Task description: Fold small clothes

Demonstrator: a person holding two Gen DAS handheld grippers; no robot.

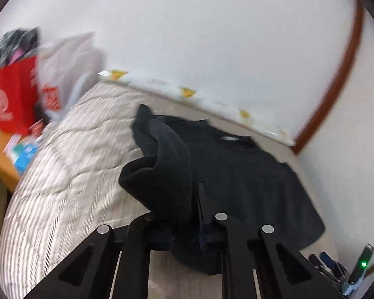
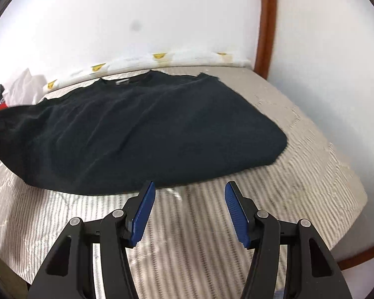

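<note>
A black T-shirt (image 1: 236,174) lies on a striped bed cover (image 1: 62,174). My left gripper (image 1: 189,214) is shut on the shirt's left edge and lifts a fold of cloth off the bed. In the right wrist view the same shirt (image 2: 137,129) lies mostly flat, collar toward the wall. My right gripper (image 2: 189,194) is open and empty, just in front of the shirt's near hem, above the bed cover (image 2: 212,224).
A red bag (image 1: 12,99) and a white plastic bag (image 1: 69,74) with clothes stand at the bed's left end, beside a box (image 1: 10,159). A white wall (image 2: 187,25) and brown trim (image 2: 266,25) border the bed. Small items (image 1: 336,269) lie at lower right.
</note>
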